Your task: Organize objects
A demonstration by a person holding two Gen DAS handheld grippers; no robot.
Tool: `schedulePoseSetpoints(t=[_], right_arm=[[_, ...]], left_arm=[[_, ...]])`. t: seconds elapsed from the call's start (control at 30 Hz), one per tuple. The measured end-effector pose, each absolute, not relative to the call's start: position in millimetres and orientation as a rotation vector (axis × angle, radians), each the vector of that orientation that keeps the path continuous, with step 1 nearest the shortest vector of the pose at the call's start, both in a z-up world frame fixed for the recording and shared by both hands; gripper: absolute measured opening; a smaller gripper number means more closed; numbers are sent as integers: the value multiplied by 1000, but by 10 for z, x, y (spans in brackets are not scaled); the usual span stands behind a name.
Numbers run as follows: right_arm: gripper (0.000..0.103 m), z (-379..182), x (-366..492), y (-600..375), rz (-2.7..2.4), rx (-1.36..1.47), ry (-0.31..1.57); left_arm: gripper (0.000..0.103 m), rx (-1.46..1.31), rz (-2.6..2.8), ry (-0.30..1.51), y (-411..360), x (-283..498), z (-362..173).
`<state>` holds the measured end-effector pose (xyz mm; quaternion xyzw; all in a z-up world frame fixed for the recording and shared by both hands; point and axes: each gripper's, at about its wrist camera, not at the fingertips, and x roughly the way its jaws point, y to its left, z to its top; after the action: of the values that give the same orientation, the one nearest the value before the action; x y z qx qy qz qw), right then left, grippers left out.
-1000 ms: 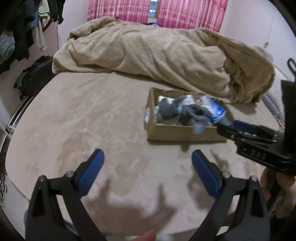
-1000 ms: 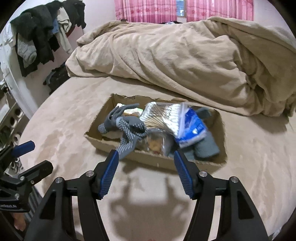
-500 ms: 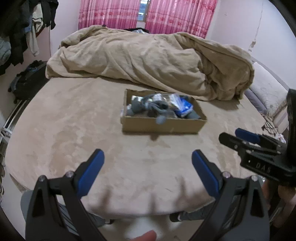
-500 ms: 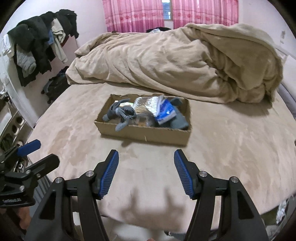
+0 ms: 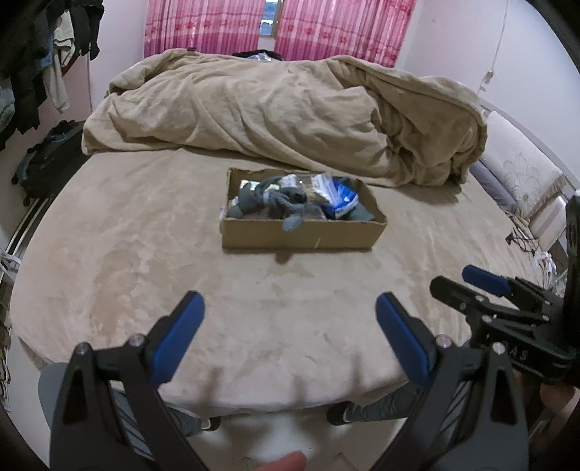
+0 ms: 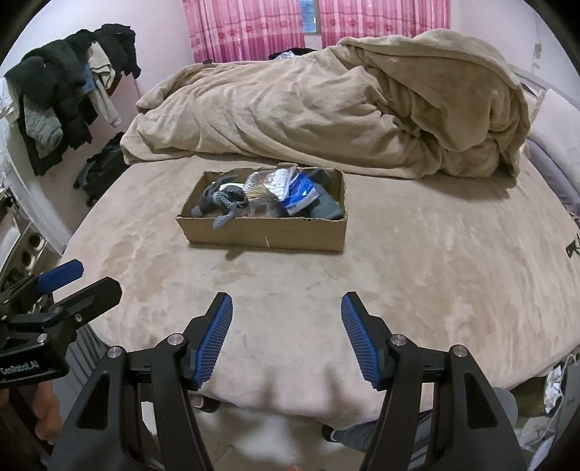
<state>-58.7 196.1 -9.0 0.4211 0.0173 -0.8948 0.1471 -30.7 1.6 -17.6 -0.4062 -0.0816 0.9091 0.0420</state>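
A shallow cardboard box (image 5: 301, 233) sits in the middle of the tan bed; it also shows in the right wrist view (image 6: 264, 233). It holds grey gloves (image 5: 275, 203), a silver and blue packet (image 6: 286, 184) and dark cloth. My left gripper (image 5: 290, 319) is open and empty, well back from the box near the bed's front edge. My right gripper (image 6: 286, 319) is open and empty too, also near the front edge. Each gripper shows in the other's view, the right gripper (image 5: 471, 286) at the right and the left gripper (image 6: 72, 282) at the left.
A rumpled tan duvet (image 5: 290, 119) lies heaped across the back of the bed. Clothes hang on a rack (image 6: 61, 94) at the left, with a dark bag (image 5: 47, 159) on the floor. Pink curtains (image 6: 253, 25) cover the far window. The person's legs (image 5: 366, 413) show below the bed edge.
Both grippers have pulled back and away from the box toward the bed's front edge, so the box looks smaller and farther. Both stay open and empty.
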Motion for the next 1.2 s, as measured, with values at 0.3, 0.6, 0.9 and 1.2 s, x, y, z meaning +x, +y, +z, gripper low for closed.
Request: schedulePoseSetpoints(t=[0.3, 0.6, 0.9, 1.2], right_arm=[[66, -115, -618, 1985, -2591, 1212, 40], [66, -161, -654, 2007, -2591, 1218, 31], [66, -173, -658, 1983, -2585, 1223, 29], [66, -170, -659, 1971, -2586, 1223, 32]], left_arm=[[96, -1245, 2764, -248, 20, -304, -192], [96, -1258, 2765, -249, 17, -332, -218], [96, -1282, 2752, -268, 4, -374, -263], [96, -1277, 2770, -278, -42, -376, -271]])
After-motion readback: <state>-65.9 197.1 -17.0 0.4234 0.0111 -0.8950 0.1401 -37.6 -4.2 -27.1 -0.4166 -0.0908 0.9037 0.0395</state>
